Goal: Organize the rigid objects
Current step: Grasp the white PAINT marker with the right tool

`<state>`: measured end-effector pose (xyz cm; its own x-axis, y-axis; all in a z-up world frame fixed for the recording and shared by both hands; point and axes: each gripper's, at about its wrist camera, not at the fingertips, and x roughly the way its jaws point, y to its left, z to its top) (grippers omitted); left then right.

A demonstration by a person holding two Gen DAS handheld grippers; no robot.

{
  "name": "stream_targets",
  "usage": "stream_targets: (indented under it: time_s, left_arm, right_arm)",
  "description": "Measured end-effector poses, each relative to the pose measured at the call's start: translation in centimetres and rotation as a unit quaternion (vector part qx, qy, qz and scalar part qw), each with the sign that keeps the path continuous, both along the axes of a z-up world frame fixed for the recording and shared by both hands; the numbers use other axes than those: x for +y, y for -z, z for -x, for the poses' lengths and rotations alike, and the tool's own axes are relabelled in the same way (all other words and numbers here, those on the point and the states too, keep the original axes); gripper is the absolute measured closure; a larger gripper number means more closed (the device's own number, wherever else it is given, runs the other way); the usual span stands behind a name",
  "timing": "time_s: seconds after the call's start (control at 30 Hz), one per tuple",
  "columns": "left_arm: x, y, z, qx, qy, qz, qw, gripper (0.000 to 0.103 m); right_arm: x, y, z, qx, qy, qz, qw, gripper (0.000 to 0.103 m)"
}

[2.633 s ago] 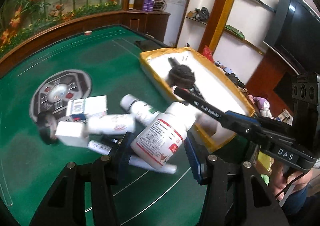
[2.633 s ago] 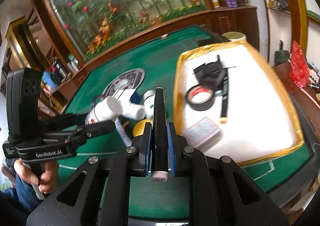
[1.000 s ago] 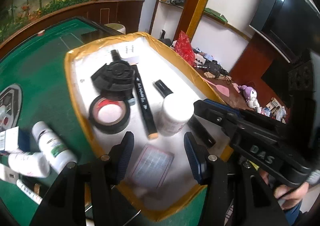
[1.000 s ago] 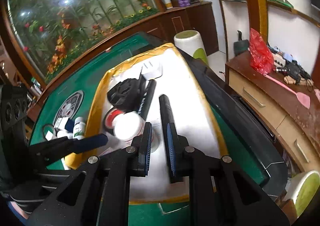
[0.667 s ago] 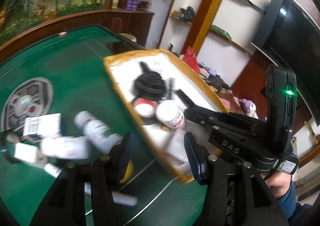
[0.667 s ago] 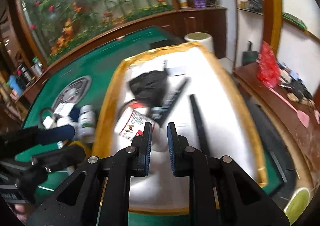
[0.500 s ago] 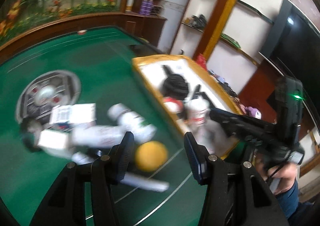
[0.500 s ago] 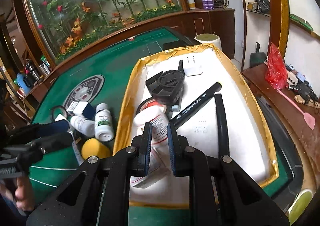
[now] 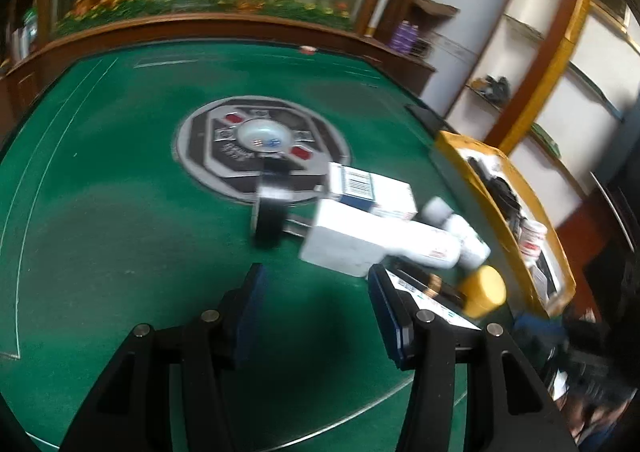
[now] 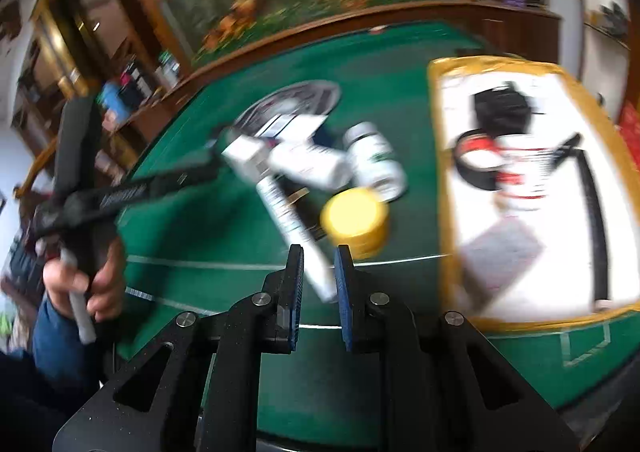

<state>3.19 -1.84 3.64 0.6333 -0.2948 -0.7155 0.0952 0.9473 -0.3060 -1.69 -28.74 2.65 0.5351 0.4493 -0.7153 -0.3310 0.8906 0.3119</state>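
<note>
A pile of objects lies on the green table: a white box (image 9: 344,244), a barcoded box (image 9: 368,188), white bottles (image 9: 460,232), a black tape roll (image 9: 268,212), a yellow jar (image 9: 482,290) and a long white tube (image 10: 292,224). My left gripper (image 9: 316,292) is open and empty, just short of the white box. My right gripper (image 10: 319,260) is open a little and empty, its jaws on either side of the tube's near end, beside the yellow jar (image 10: 356,220). The gold-rimmed white tray (image 10: 444,172) holds a bottle (image 10: 516,176), tape, markers and a black part.
A round grey emblem (image 9: 260,144) marks the table centre. The tray (image 9: 472,172) stands at the right edge in the left wrist view. A wooden rail (image 9: 200,24) borders the table's far side. The left gripper's handle and hand (image 10: 84,212) show at the left in the right wrist view.
Both grippers have left the tray after dropping the bottle and the marker there. They have swung left to the pile on the felt. The right jaws have opened a little.
</note>
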Motion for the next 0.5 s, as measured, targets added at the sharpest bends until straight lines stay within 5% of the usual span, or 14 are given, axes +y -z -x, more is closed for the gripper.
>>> stream_targets:
  time_s: [0.5]
  left_arm:
    - [0.5,-0.1,0.4,0.005,0.008,0.013,0.9999,0.05]
  right_arm:
    - [4.4,1.5,-3.3,0.018,-0.043,0.082,0.996,0.088]
